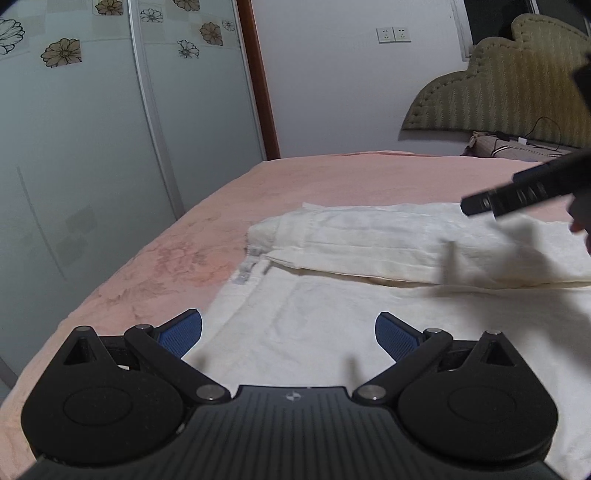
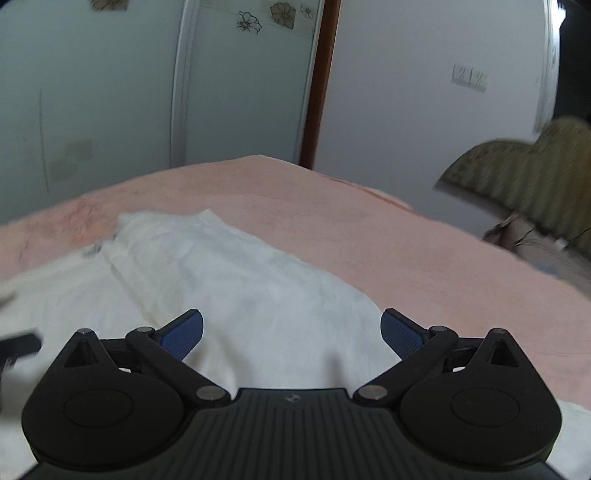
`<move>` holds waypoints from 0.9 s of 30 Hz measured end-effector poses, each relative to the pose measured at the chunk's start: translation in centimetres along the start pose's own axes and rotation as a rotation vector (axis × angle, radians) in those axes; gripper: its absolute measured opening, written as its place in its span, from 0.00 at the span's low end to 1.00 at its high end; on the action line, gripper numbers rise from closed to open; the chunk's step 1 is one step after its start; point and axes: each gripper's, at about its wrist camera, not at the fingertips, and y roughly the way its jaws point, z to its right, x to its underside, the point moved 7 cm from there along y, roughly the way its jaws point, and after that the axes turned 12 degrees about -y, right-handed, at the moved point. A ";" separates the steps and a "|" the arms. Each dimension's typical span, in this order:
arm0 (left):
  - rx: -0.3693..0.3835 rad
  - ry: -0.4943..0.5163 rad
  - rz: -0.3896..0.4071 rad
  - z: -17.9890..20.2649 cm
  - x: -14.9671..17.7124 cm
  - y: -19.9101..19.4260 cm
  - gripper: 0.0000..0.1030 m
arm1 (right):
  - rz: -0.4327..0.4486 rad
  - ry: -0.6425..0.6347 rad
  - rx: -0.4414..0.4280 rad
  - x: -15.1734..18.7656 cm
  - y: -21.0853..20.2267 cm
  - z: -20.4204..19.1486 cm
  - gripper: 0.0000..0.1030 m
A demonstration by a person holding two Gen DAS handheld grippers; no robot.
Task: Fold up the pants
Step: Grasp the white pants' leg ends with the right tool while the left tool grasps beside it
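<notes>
Cream-white pants (image 1: 369, 280) lie flat on a pink bedspread (image 1: 177, 258), with one part folded over the other along a crease running left to right. My left gripper (image 1: 289, 334) is open and empty, hovering above the near layer of the pants. My right gripper (image 2: 291, 334) is open and empty above the folded upper layer of the pants (image 2: 258, 295). The right gripper also shows in the left wrist view (image 1: 517, 188) as a dark bar above the pants at the right. The right wrist view is motion-blurred.
The bed's left edge (image 1: 122, 280) drops toward frosted wardrobe doors (image 1: 92, 147) with flower prints. An olive padded headboard (image 1: 509, 81) stands at the far right, with cables and cloth (image 1: 517, 144) below it. A white wall with sockets (image 1: 393, 34) is behind.
</notes>
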 end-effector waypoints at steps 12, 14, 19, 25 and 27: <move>0.022 0.033 -0.050 0.2 -0.7 3.3 0.99 | -0.202 0.237 -0.255 1.3 14.9 7.9 0.67; 0.035 0.006 -0.055 0.0 -1.1 3.7 0.99 | -0.179 0.270 -0.289 1.2 14.6 8.4 0.25; 0.063 -0.085 -0.086 -1.0 -2.1 4.4 0.99 | -0.082 0.010 -0.179 -0.1 10.4 5.3 0.15; 0.262 -0.379 -0.130 -3.9 -3.8 2.7 0.99 | 0.126 -0.443 -0.034 -0.7 -1.0 -3.4 0.14; 0.355 -0.510 -0.138 -5.2 -3.9 2.0 0.99 | 0.169 -0.549 -0.027 0.4 -4.7 -6.4 0.14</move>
